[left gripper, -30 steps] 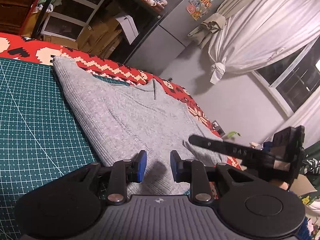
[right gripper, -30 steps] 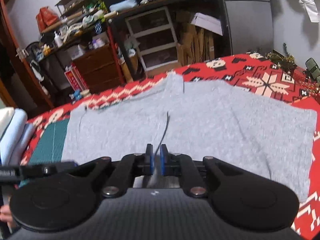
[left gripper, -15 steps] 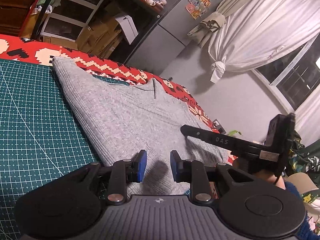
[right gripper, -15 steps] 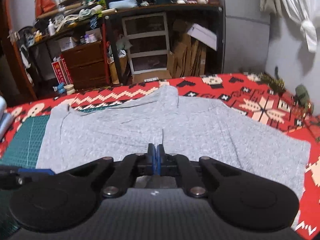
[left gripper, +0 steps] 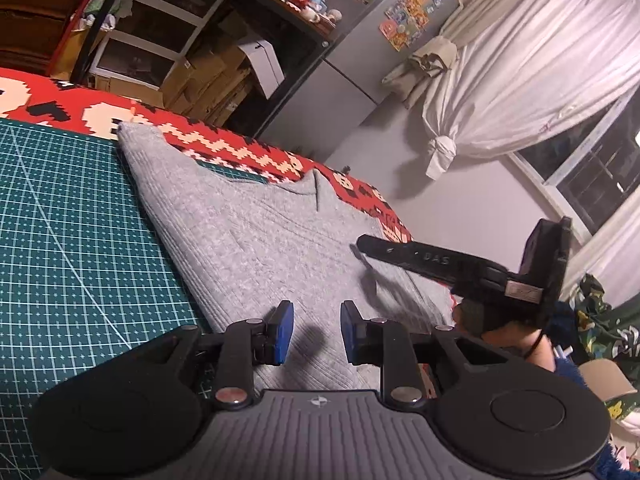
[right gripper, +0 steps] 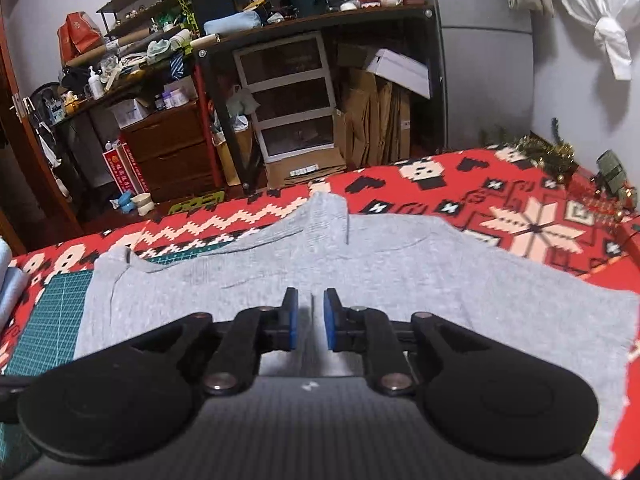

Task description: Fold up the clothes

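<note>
Here the grey garment (right gripper: 400,272) lies flat beneath the opening right tool (right gripper: 307,318).

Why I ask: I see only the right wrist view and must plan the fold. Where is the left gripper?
Observer: The left gripper hovers over the near edge of the grey knitted sweater, jaws open, nothing between them.
Operator: Is my right gripper touching the cloth?
Observer: Seen from the side, the right gripper, jaws opening with nothing between them, appears lifted just off the sweater, with its shadow beneath.
Operator: What lies beside the left gripper?
Observer: A green gridded cutting mat running along the sweater's edge.
</note>
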